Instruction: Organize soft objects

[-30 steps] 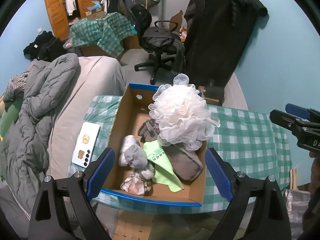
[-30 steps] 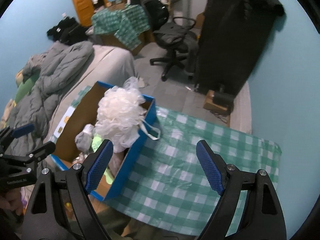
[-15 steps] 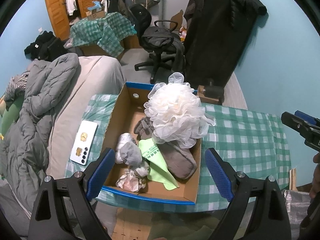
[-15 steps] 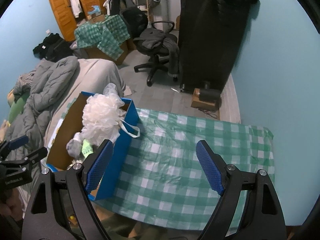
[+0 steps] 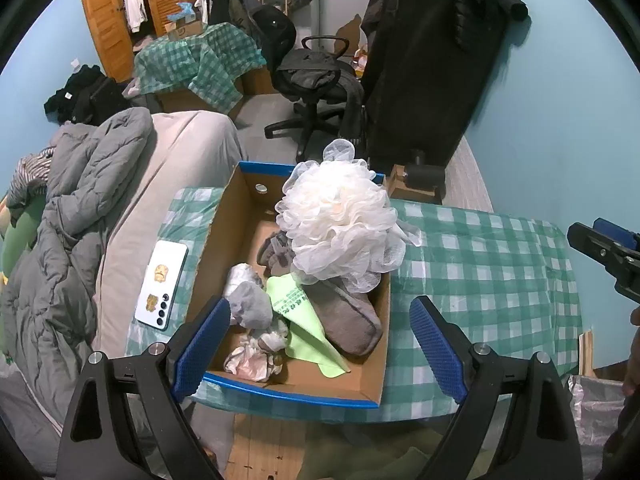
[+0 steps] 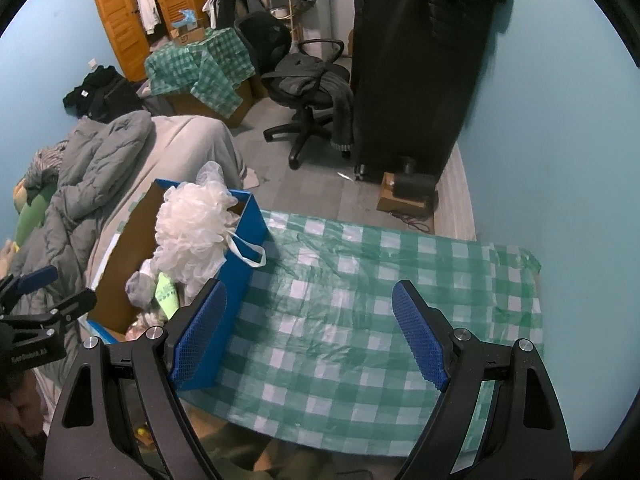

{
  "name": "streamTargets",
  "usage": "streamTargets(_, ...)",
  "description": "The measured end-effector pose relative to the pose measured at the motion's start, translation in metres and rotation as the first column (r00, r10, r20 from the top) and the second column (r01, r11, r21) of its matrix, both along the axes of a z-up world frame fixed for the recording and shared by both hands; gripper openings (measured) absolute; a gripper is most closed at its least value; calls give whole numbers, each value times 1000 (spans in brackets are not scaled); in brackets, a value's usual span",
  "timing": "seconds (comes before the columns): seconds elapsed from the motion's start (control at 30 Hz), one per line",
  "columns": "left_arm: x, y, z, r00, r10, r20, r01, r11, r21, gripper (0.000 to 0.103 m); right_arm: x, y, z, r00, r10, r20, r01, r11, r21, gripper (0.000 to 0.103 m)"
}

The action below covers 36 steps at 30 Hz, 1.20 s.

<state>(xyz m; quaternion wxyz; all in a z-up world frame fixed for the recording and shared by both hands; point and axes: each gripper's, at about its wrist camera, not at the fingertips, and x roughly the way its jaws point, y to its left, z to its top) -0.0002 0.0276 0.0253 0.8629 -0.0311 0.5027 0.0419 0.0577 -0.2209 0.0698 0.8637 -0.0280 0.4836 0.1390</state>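
Note:
A blue-edged cardboard box [image 5: 236,196] stands on the green checked table [image 5: 480,264]. In it lie a white mesh bath pouf [image 5: 340,220], a grey slipper [image 5: 348,316], a green cloth [image 5: 304,320], grey socks [image 5: 252,304] and crumpled pale fabric [image 5: 248,364]. My left gripper [image 5: 320,344] is open and empty, held above the box's near end. My right gripper [image 6: 308,332] is open and empty over the bare tablecloth [image 6: 360,300], right of the box [image 6: 244,256]. The pouf [image 6: 192,232] shows there too, its loop hanging over the box wall.
A white phone [image 5: 162,284] lies on the table left of the box. A bed with a grey duvet [image 5: 72,208] runs along the left. An office chair [image 5: 316,80] and a black covered rack [image 5: 424,72] stand behind. A bin liner [image 5: 596,412] sits at lower right.
Both grippers have drawn back and up from the table, so the box looks smaller. The right gripper has swung right, away from the box. Both stay open and empty.

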Motion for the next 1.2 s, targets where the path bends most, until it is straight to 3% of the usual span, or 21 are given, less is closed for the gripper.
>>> streamTargets(1.2, 0, -7, -2, 1000, 1, -8, 0, 1000, 30, 92, -2, -3, 0, 1000, 1, -8, -1, 1000, 3, 84)
